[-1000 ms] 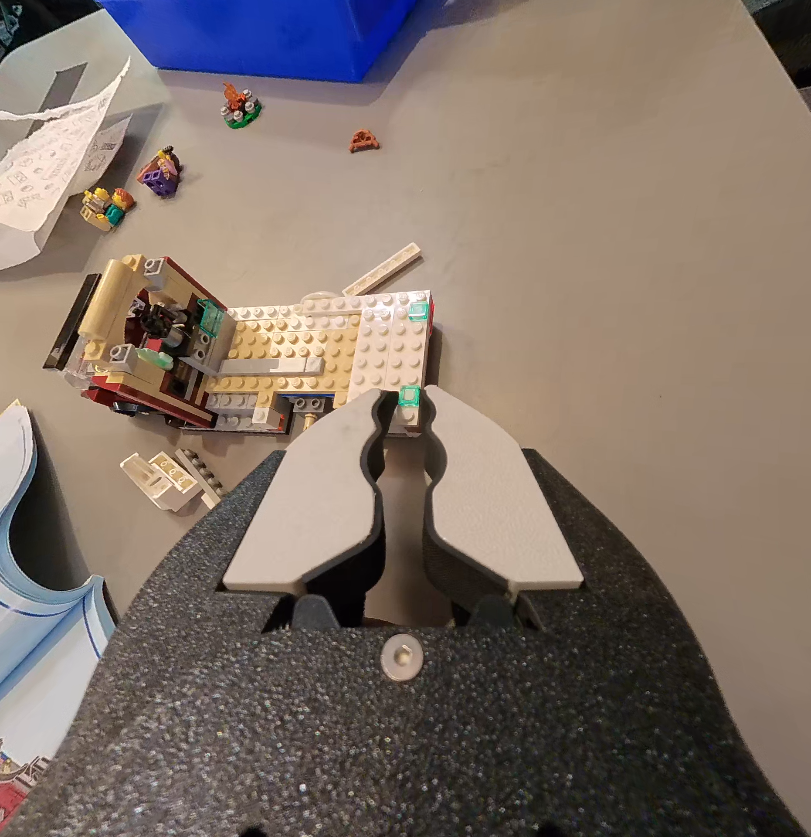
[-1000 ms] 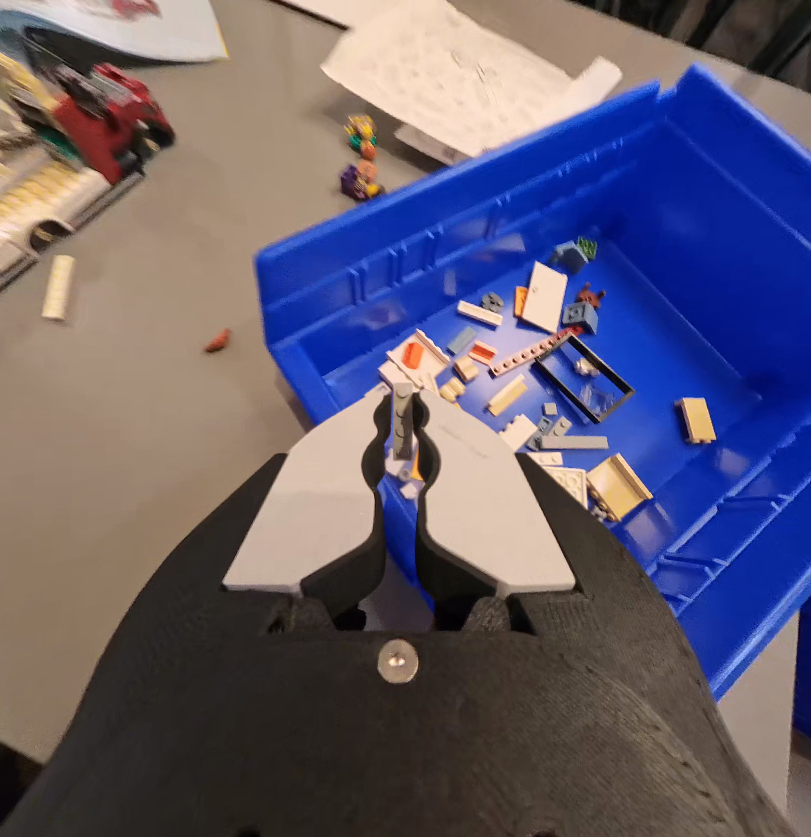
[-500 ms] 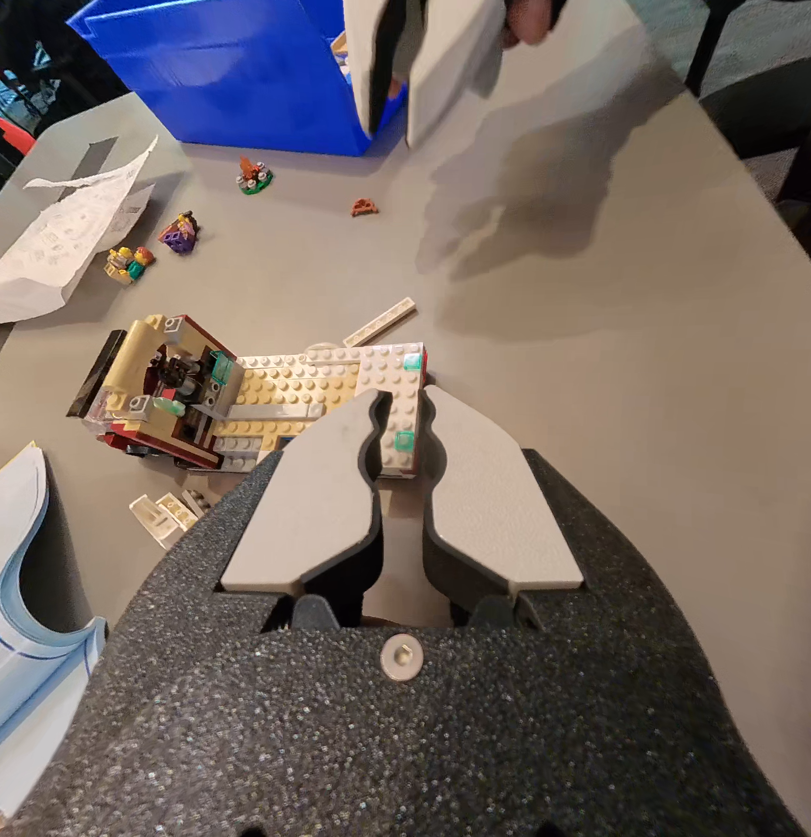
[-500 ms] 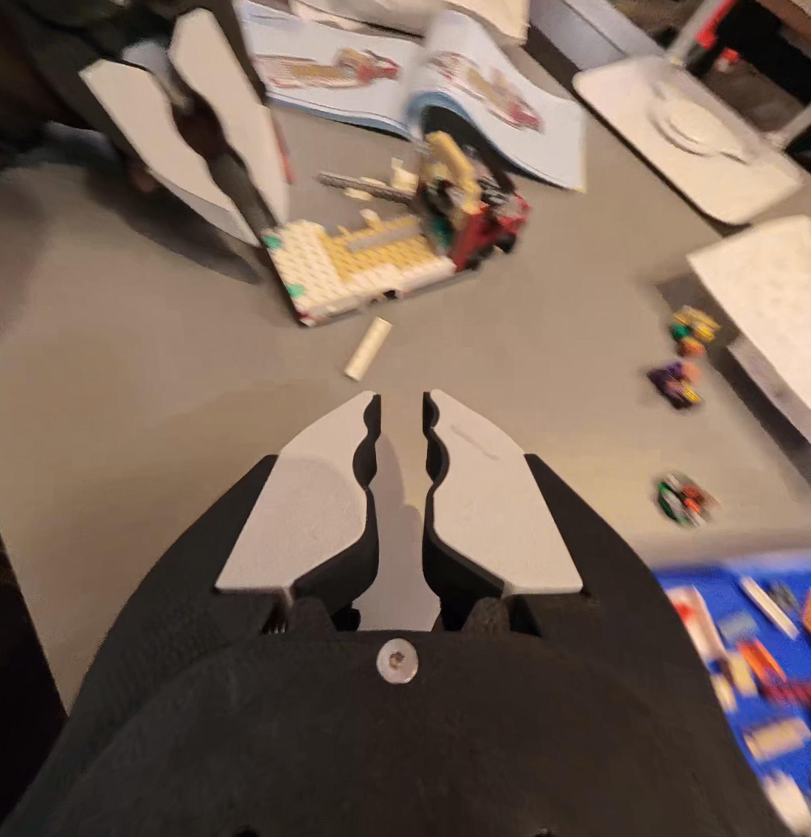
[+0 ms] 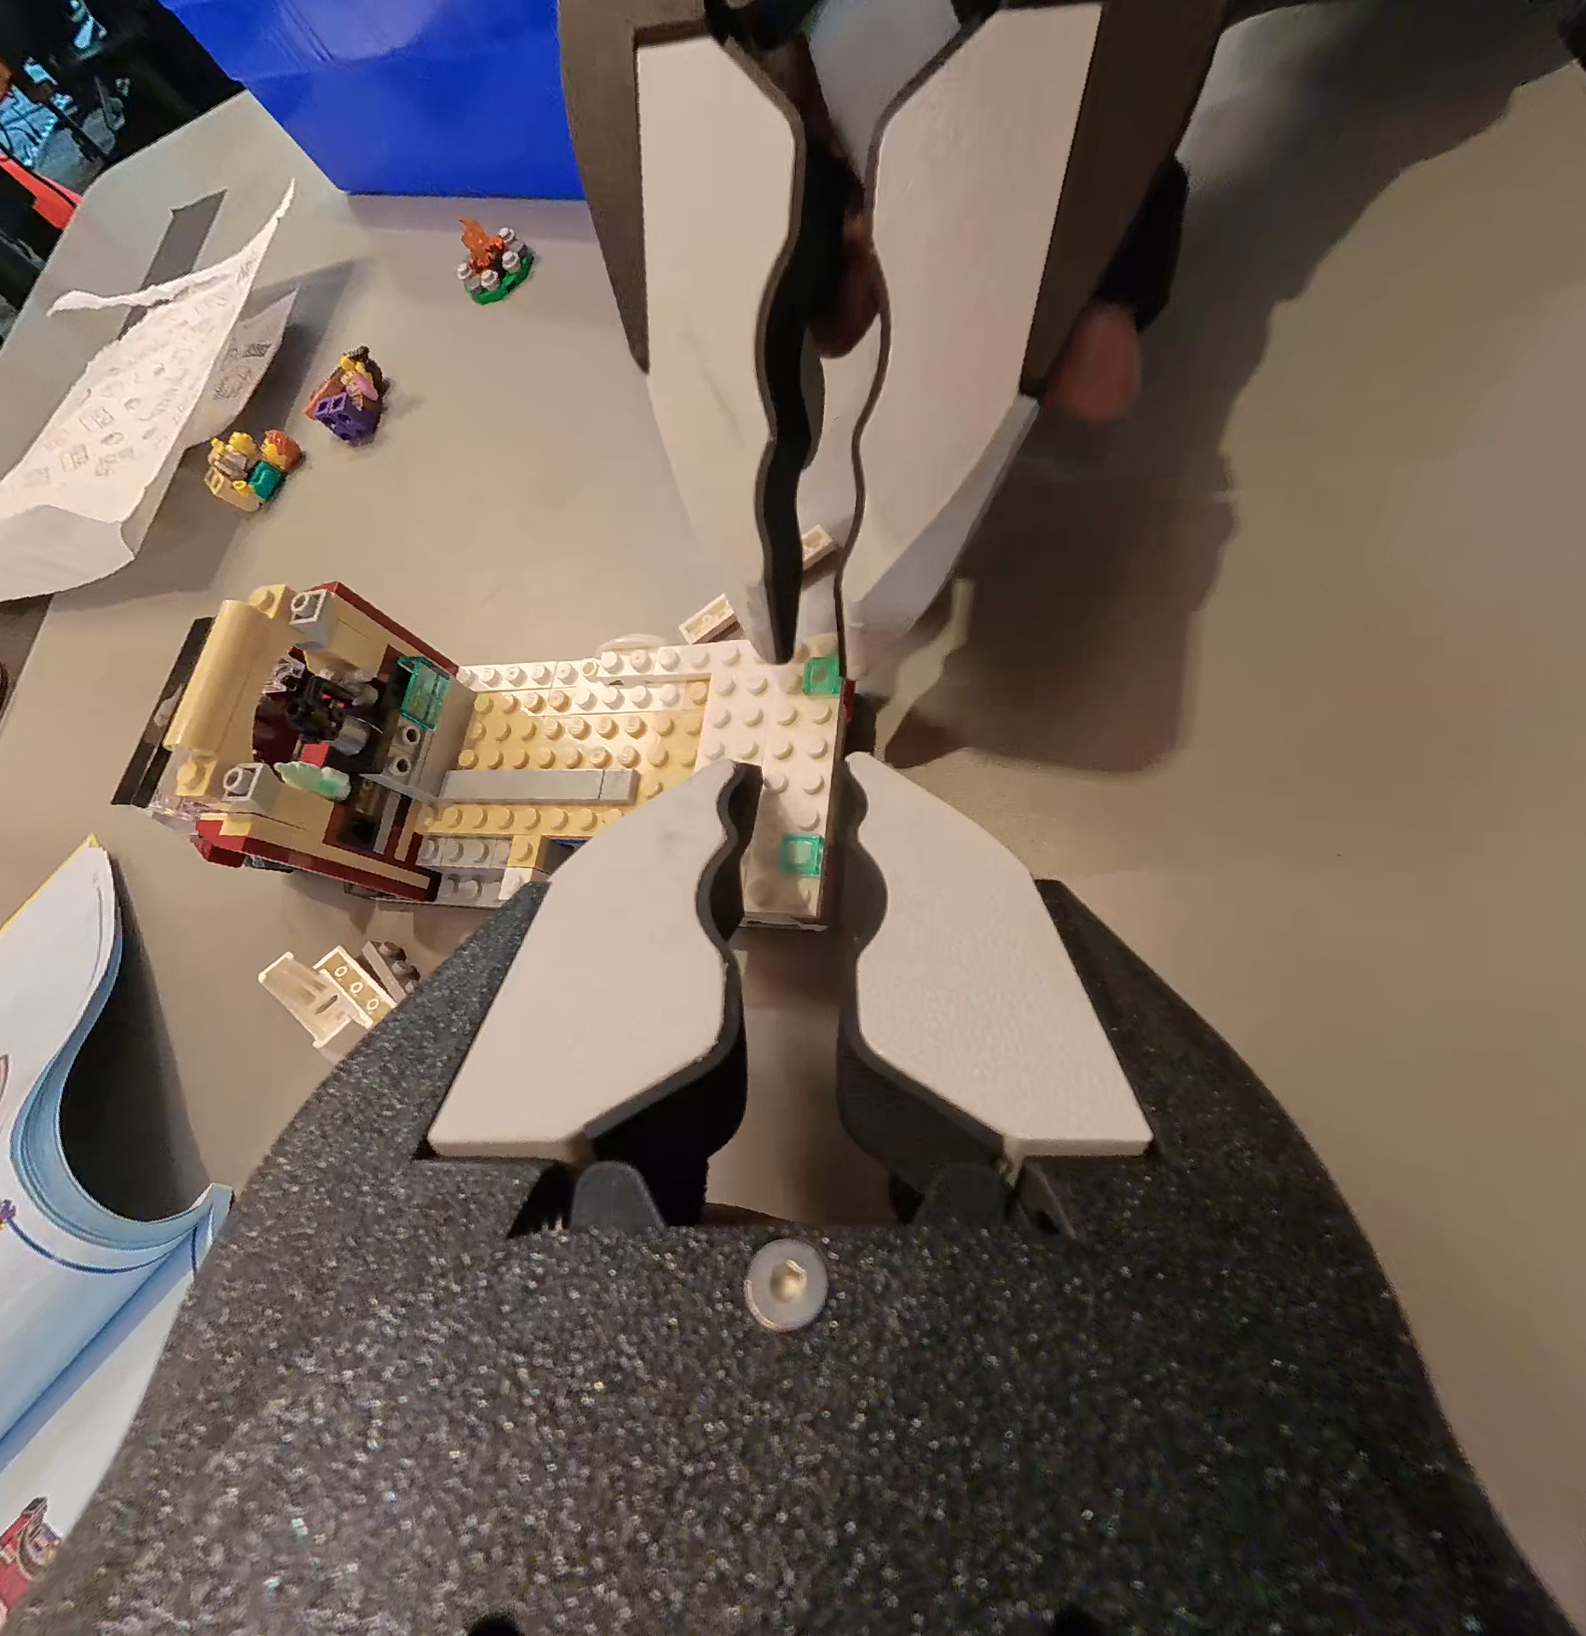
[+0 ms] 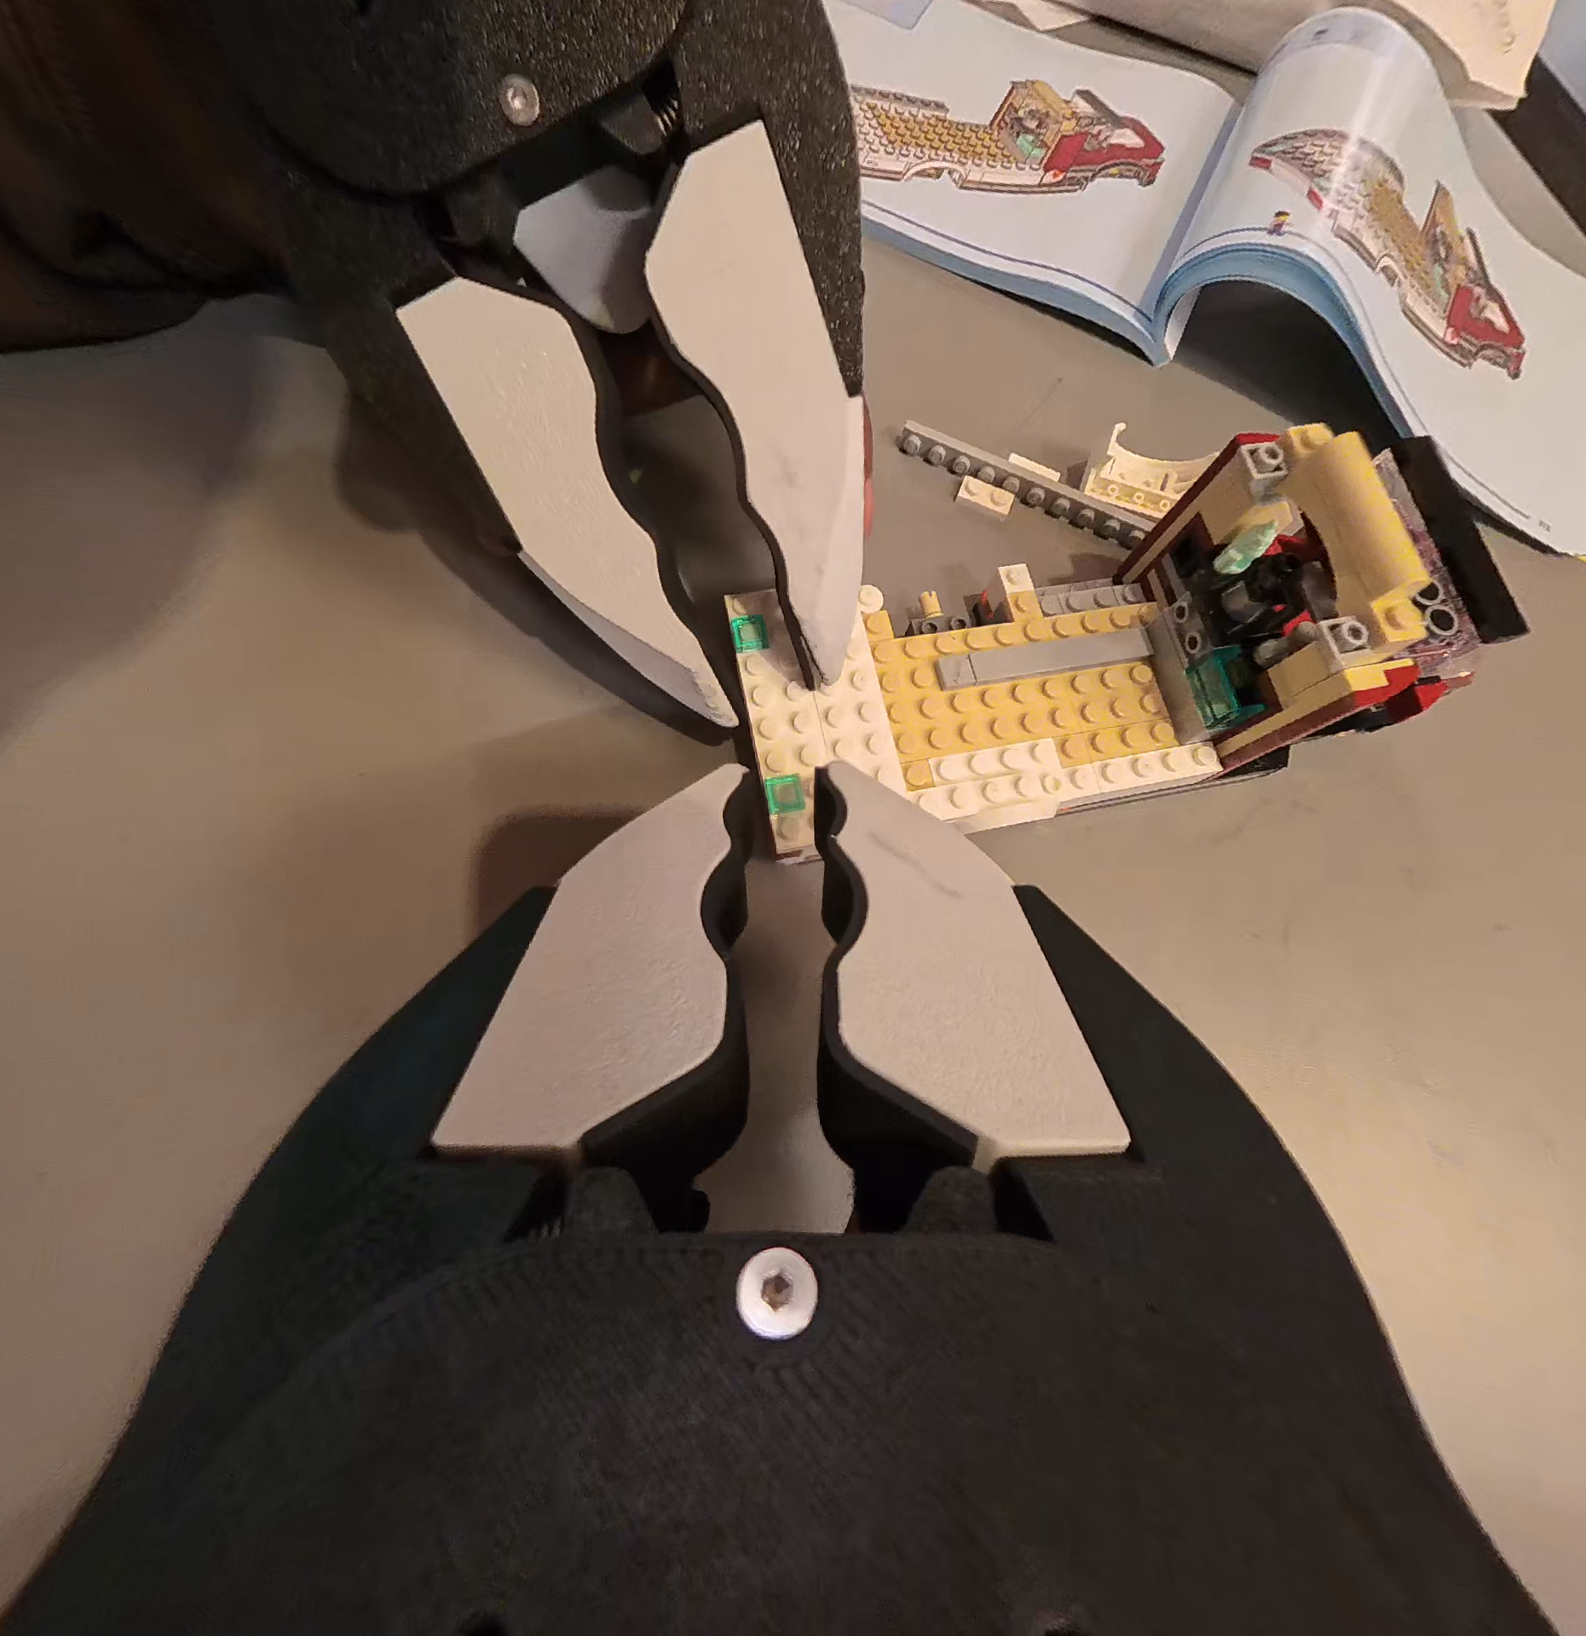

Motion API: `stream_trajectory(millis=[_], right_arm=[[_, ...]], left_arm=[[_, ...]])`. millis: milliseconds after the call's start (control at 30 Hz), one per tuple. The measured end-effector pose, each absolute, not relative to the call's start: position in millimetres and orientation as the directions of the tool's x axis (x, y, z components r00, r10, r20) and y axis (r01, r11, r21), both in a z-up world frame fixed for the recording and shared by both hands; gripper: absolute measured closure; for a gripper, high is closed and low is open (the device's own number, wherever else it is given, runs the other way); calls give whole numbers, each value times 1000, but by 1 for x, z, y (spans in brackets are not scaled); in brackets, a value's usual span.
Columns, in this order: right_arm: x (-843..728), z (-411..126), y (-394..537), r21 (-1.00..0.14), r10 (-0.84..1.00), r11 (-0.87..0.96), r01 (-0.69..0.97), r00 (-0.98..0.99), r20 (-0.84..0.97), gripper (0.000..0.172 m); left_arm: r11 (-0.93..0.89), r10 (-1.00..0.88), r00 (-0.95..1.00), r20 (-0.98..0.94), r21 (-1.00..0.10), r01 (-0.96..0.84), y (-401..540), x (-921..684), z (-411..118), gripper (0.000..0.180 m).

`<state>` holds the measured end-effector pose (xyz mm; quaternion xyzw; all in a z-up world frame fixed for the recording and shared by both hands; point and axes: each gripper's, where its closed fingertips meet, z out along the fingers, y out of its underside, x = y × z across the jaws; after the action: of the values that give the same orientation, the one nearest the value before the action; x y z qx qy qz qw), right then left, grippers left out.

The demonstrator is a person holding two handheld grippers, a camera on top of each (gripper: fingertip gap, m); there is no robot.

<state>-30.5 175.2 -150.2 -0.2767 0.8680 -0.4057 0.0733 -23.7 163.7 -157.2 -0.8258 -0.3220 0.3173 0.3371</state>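
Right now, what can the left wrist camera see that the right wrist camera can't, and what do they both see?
Only the left wrist view shows the blue bin, the crumpled printed sheet, the little campfire piece and two clusters of minifigures. Only the right wrist view shows the open instruction booklet's pictured pages and the long grey studded strip. Both show the brick model on the grey table, with the left gripper and right gripper straddling opposite corners of its white plate, near the green tiles.
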Motion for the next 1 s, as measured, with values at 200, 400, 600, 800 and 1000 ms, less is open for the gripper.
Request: stream_trajectory(millis=[200,400,600,800,1000], right_arm=[[-32,-156,176,-725,-528,531,-439,-841,123,161],[-32,-156,175,-691,-510,536,-485,-838,193,164],[-32,-156,175,-717,-501,585,-378,-864,46,165],[-32,-155,175,-745,-487,616,-257,-867,-104,165],[-32,-155,175,-762,-458,619,-189,-875,-155,165]], left_arm=[[-569,747,586,-316,-759,317,163,-24,-158,163],[-576,746,580,-328,-756,313,163,-25,-158,164],[-570,746,587,-316,-757,318,164,-24,-158,168],[-566,748,587,-309,-759,321,164,-24,-158,167],[-565,748,589,-307,-760,322,164,-24,-158,168]])
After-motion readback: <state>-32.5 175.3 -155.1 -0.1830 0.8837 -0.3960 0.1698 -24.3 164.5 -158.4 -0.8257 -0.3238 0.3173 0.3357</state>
